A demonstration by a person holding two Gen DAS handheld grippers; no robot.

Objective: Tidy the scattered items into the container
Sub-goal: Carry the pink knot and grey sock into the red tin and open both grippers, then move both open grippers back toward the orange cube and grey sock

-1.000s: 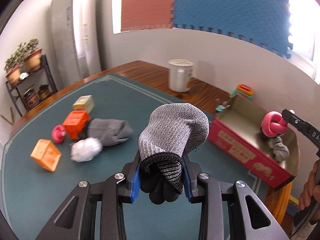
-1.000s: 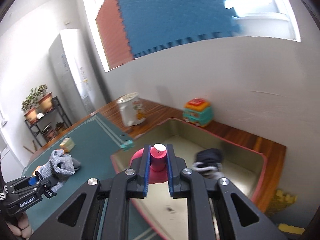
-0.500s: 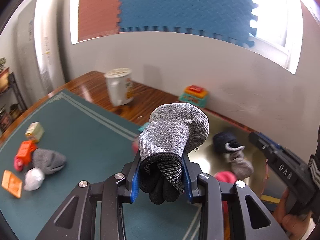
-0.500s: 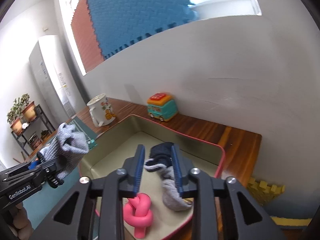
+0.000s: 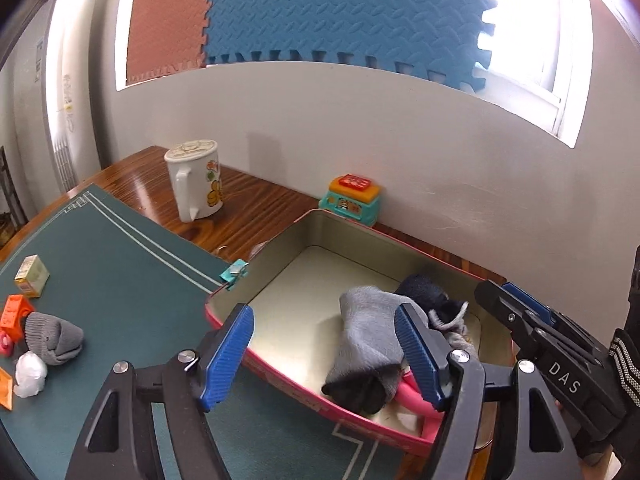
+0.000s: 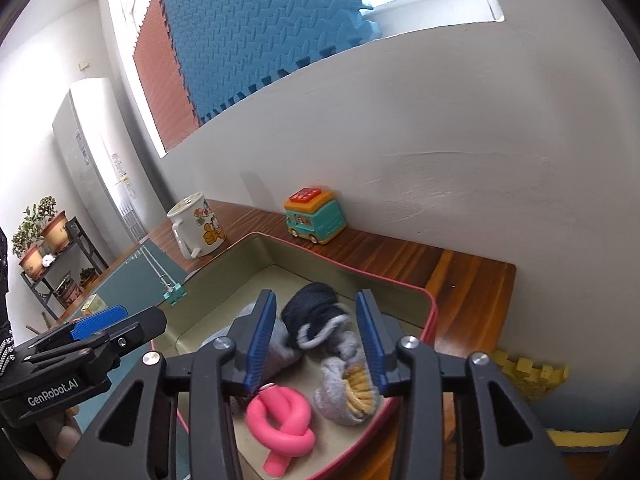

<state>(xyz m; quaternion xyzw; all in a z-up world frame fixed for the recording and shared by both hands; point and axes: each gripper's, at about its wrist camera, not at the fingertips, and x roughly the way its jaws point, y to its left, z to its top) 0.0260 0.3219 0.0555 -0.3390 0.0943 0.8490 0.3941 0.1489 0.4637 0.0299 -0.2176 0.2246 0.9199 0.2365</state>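
On the green mat [image 5: 120,280] at nine o'clock in the left wrist view, several items lie scattered: a small yellow carton [image 5: 32,275], an orange block [image 5: 14,316], a grey rolled sock [image 5: 54,338] and a white ball [image 5: 29,372]. Toward four o'clock, the left tongs [image 5: 324,354] stand wide apart and empty above the red-rimmed tin [image 5: 280,240], where the grey glove [image 5: 370,344] lies beside a pink knot toy [image 6: 280,416] and dark socks [image 6: 314,314]. The right tongs [image 6: 316,338] hang open over the tin, holding nothing. Judging by this, a drop-off is finished; next, fetch a mat item. Legible: "DAS", "GenRobot.AI".
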